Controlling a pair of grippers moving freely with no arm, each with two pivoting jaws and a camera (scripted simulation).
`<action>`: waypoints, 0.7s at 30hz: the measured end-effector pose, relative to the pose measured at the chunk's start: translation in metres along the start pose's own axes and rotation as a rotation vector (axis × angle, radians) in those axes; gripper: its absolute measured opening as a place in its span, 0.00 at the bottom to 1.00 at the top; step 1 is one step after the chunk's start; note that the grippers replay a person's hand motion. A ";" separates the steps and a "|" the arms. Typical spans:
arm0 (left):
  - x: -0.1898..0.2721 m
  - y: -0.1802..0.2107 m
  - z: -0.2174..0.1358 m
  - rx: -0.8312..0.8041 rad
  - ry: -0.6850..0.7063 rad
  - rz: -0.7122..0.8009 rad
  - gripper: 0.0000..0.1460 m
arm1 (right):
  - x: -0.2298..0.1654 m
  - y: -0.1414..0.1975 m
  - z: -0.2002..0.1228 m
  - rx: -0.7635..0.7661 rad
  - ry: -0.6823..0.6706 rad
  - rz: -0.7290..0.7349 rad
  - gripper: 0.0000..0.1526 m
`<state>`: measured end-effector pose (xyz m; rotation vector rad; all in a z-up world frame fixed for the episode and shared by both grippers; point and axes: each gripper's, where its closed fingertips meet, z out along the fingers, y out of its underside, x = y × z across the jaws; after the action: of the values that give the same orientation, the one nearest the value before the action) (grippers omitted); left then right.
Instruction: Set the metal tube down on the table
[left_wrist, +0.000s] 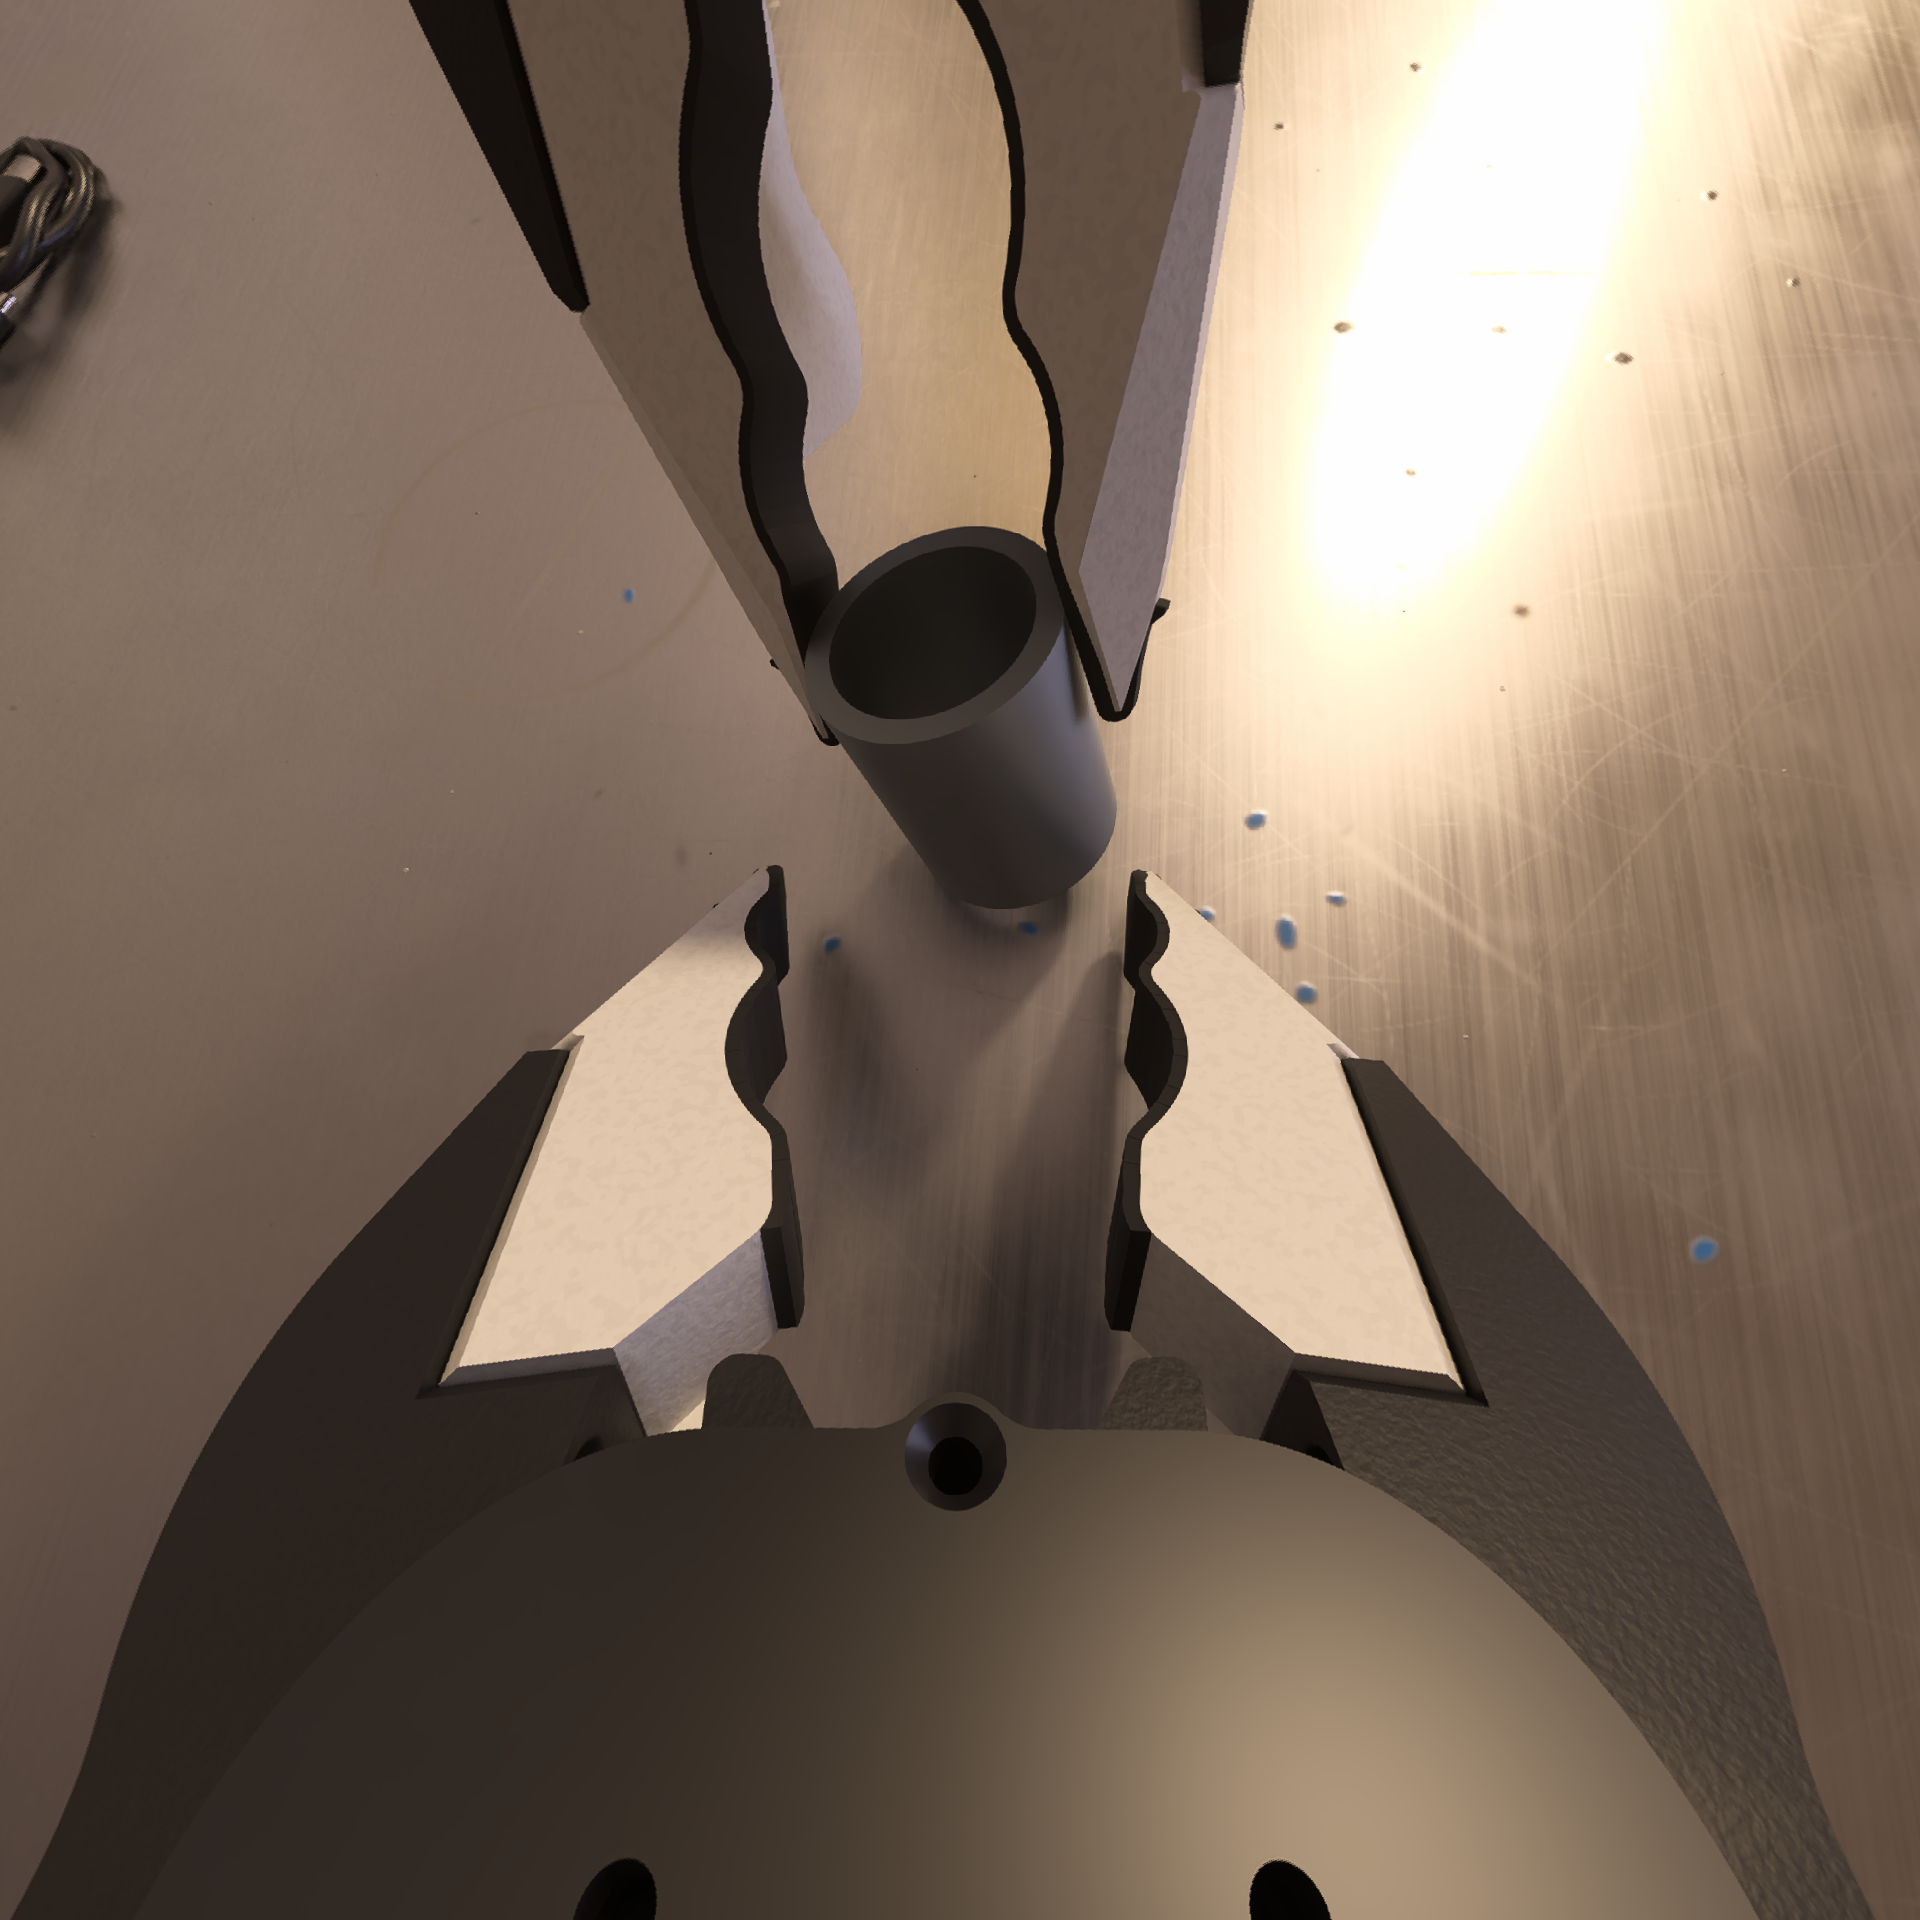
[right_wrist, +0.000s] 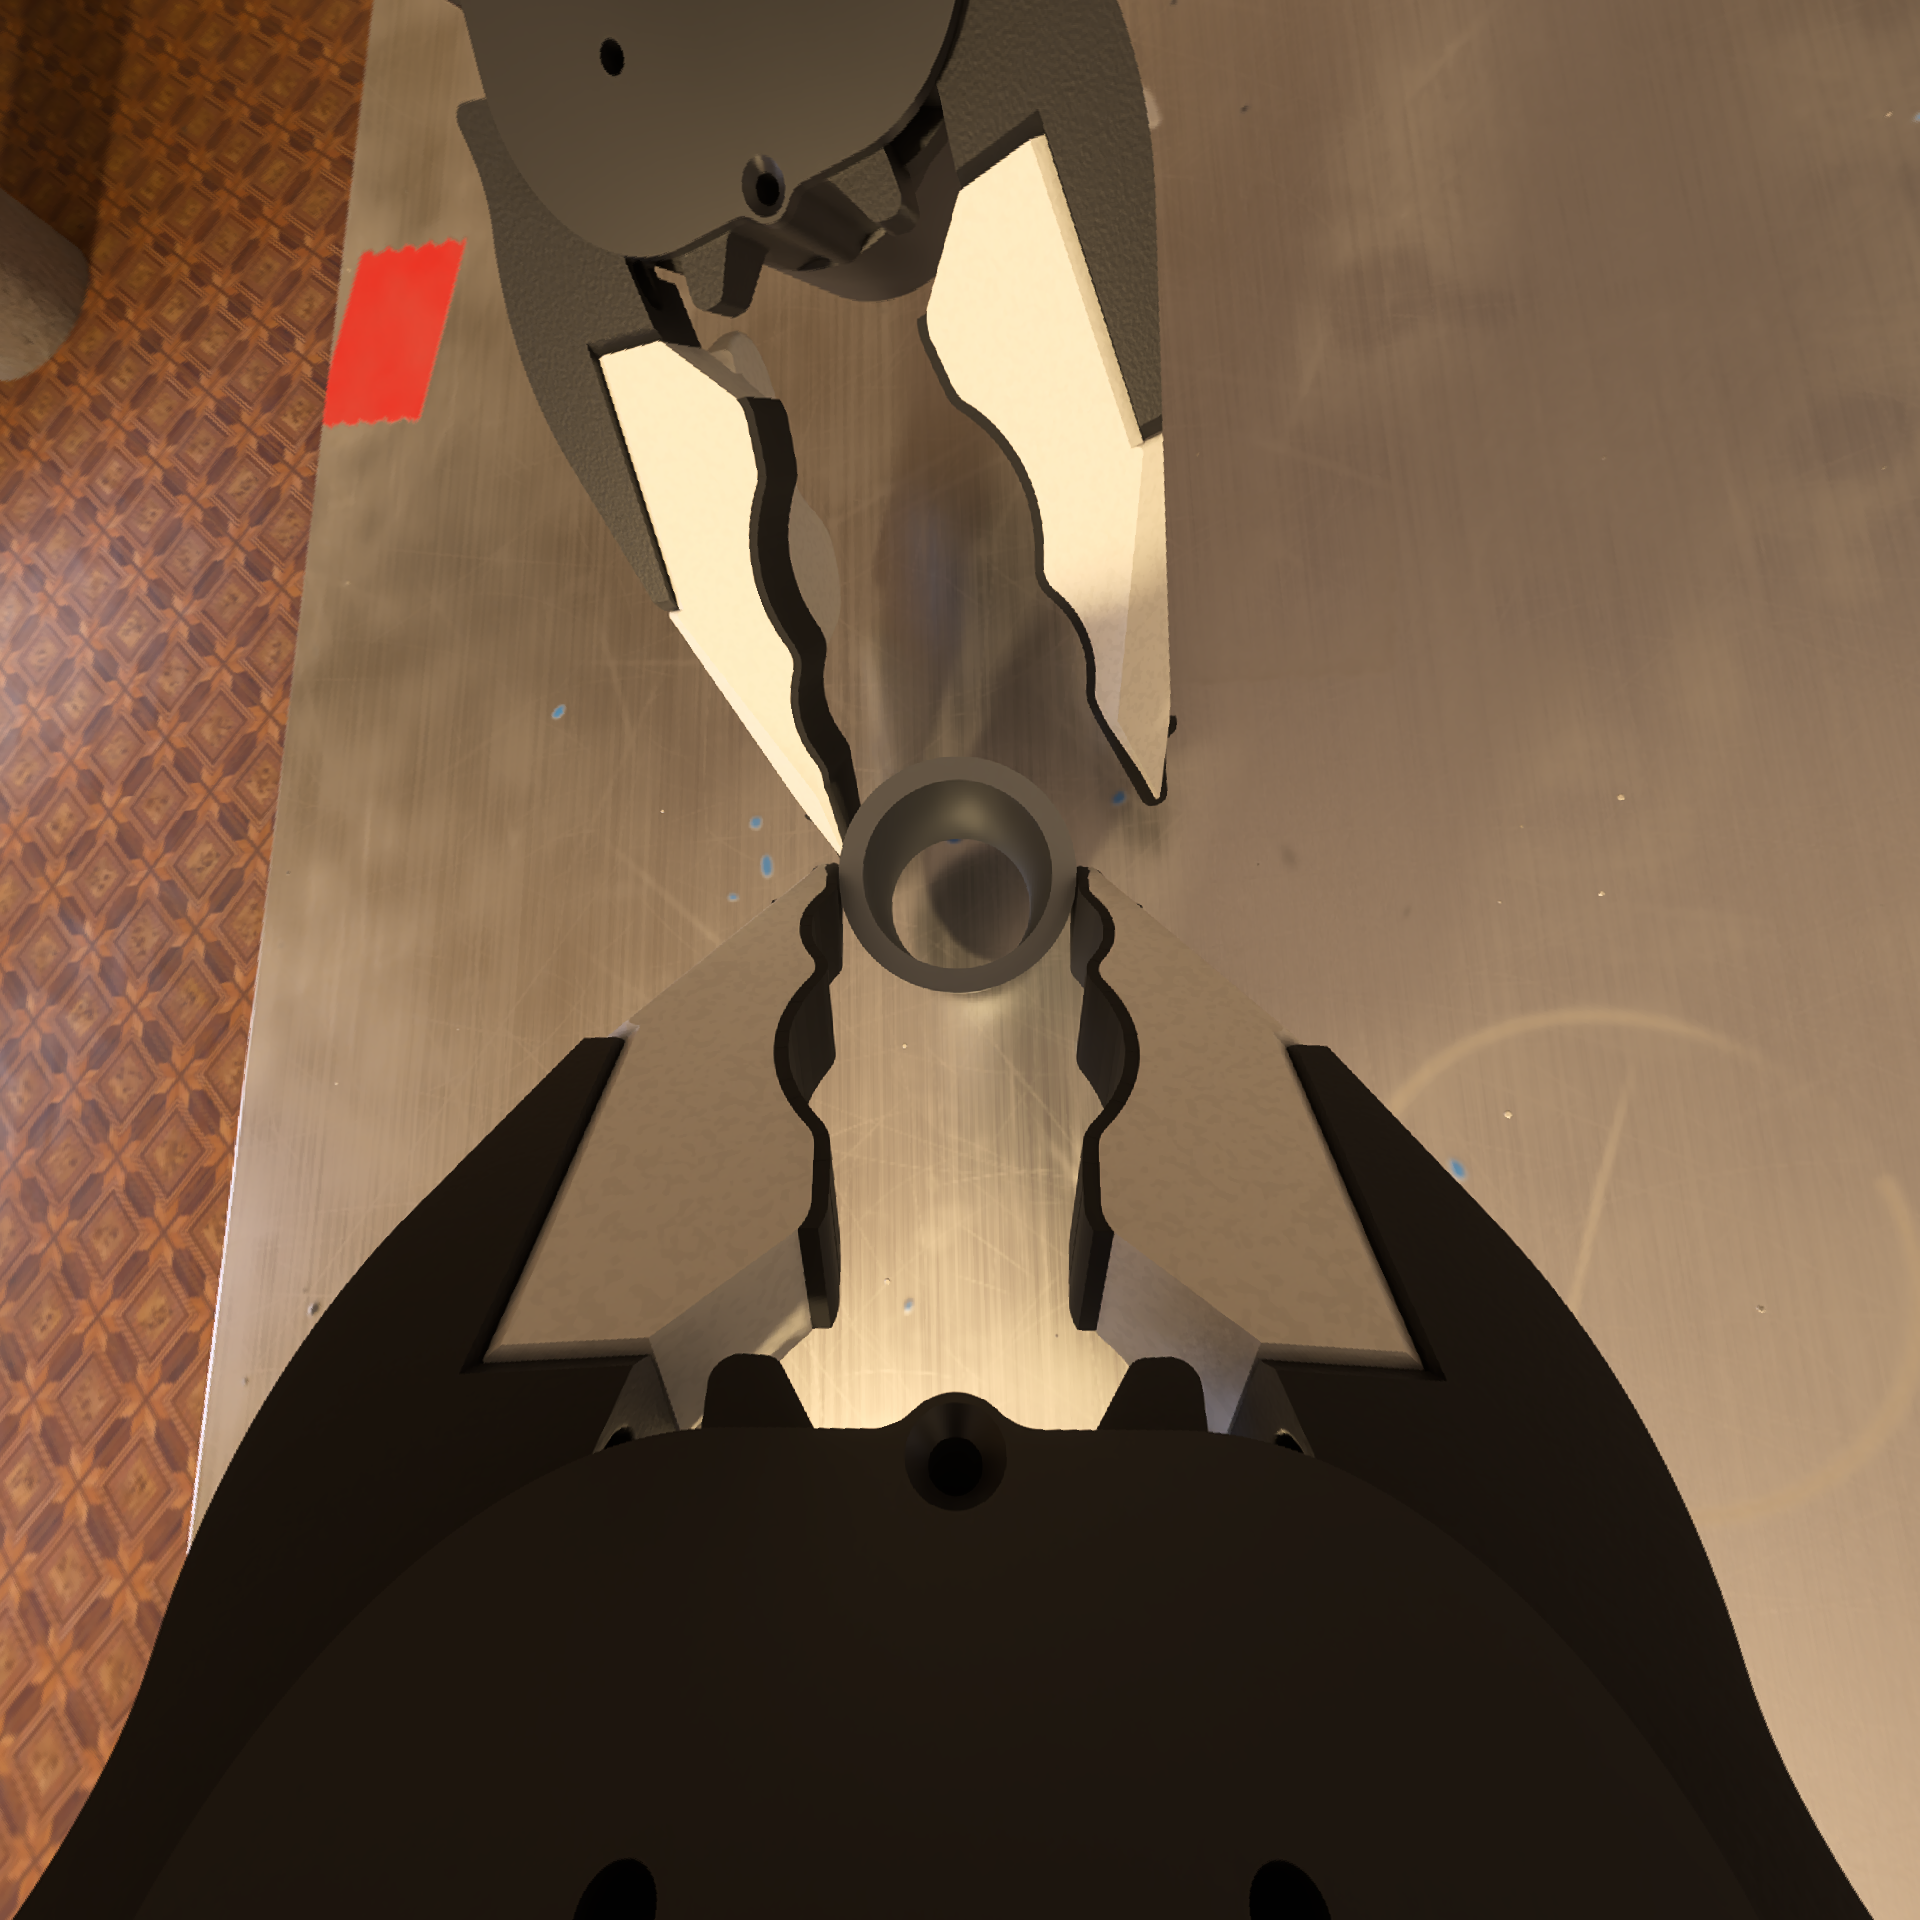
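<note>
The left gripper (left_wrist: 956, 894) waits with jaws apart, just short of the metal tube (left_wrist: 961, 717). The right gripper (right_wrist: 956, 883) pinches the tube's top rim, keeping it upright; its base seemingly meets the table (left_wrist: 1558, 831).

Left wrist view: sitting on the left gripper (left_wrist: 956, 894), looking down along its two fingers at the shiny table (left_wrist: 1558, 935), very close.
Right wrist view: sitting on the right gripper (right_wrist: 954, 883), looking almost straight down at the table (right_wrist: 1558, 623), very close too.
Facing: the two cameras are looking toward each other, so each one is seeing the other gripper coming in from the top.
Shared part: both are seeing the metal tube (left_wrist: 961, 717) (right_wrist: 951, 873) in the middle and the same patch of table.
Only in the right view: the table's left edge and the patterned floor (right_wrist: 125, 831).
</note>
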<state>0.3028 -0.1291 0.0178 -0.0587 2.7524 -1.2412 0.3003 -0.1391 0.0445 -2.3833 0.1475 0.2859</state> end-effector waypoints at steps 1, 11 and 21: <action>0.000 0.000 0.000 0.000 -0.001 0.000 0.45 | 0.000 0.000 0.000 -0.004 0.008 -0.001 0.29; -0.001 -0.002 0.002 -0.005 -0.021 -0.017 0.44 | 0.002 0.001 0.000 -0.008 0.100 -0.028 0.29; -0.001 -0.003 0.004 -0.009 -0.017 -0.051 0.43 | 0.004 0.007 -0.002 -0.048 0.157 -0.074 0.29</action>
<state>0.3042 -0.1339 0.0173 -0.1413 2.7582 -1.2349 0.3028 -0.1453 0.0403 -2.4517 0.1260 0.0673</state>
